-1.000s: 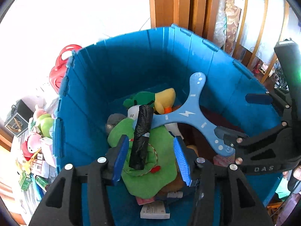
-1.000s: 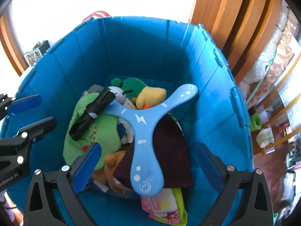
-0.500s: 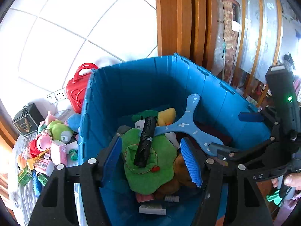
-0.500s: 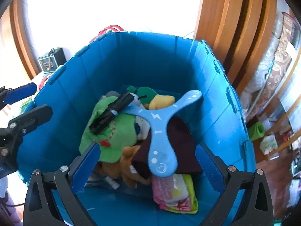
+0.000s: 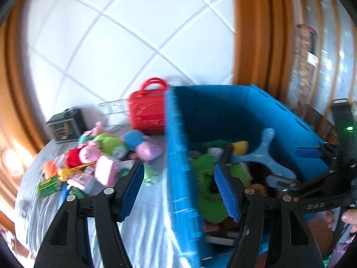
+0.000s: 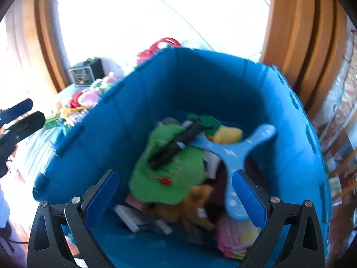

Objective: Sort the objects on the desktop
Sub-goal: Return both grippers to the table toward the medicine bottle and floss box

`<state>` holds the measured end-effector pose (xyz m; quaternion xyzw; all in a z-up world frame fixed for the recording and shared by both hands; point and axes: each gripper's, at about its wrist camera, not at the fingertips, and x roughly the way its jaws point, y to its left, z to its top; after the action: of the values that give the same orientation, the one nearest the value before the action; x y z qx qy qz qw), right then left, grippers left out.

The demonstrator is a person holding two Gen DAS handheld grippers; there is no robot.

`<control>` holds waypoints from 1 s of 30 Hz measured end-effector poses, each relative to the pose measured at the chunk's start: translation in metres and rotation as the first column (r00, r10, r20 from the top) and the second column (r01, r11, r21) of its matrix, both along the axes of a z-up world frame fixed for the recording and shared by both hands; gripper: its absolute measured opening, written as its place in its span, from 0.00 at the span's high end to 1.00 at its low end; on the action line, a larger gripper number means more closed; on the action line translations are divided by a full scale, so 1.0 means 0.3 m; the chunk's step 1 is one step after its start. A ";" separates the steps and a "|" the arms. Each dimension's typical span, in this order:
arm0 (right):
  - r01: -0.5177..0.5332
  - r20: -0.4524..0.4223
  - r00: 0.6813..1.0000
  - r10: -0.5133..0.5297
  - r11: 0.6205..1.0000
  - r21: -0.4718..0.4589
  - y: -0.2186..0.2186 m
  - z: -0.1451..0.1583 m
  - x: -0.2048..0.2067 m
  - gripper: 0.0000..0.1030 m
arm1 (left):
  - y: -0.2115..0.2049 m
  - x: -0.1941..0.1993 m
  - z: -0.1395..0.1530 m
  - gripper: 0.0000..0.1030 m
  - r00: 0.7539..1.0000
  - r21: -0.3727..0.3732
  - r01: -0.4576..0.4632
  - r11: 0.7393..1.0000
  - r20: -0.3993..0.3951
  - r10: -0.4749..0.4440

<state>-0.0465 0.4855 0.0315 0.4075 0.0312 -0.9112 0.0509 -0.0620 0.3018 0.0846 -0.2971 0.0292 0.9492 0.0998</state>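
Desktop toys heaped on cloth-covered bench, beside deep blue plastic bin | bin holds sorted items, likely plush | left gripper fingers just widened, empty, straddling bin wall | right gripper fingers apart, empty, above bin

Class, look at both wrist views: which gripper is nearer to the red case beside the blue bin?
Left. The left gripper straddles the blue bin wall nearest the red case; the right gripper hangs over the bin's contents, farther off.
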 end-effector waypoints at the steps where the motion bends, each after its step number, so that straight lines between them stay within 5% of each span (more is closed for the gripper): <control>1: -0.013 -0.009 1.000 0.013 1.000 -0.002 -0.031 0.009 -0.004 0.00 | -0.043 0.002 -0.003 0.37 1.000 0.009 -0.022 1.000 0.000 0.022; 17: -0.223 -0.090 0.971 0.222 0.975 0.002 -0.621 0.072 -0.072 0.00 | -0.716 -0.041 -0.164 0.37 0.962 0.051 -0.265 0.963 0.077 0.261; 23: -0.226 -0.022 0.974 0.225 0.974 -0.023 -0.859 -0.019 -0.157 0.00 | -0.966 -0.089 -0.277 0.37 0.946 0.044 -0.296 0.954 0.154 0.286; 30: -0.124 0.107 0.986 0.129 0.991 -0.054 -1.010 -0.238 -0.266 0.00 | -1.213 -0.172 -0.440 0.37 0.925 0.012 -0.304 0.953 0.244 0.292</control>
<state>-0.1263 0.1825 -0.0398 0.4529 0.0327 -0.8829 0.1197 -0.1138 -0.0622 -0.0473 -0.4076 -0.0520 0.9110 -0.0353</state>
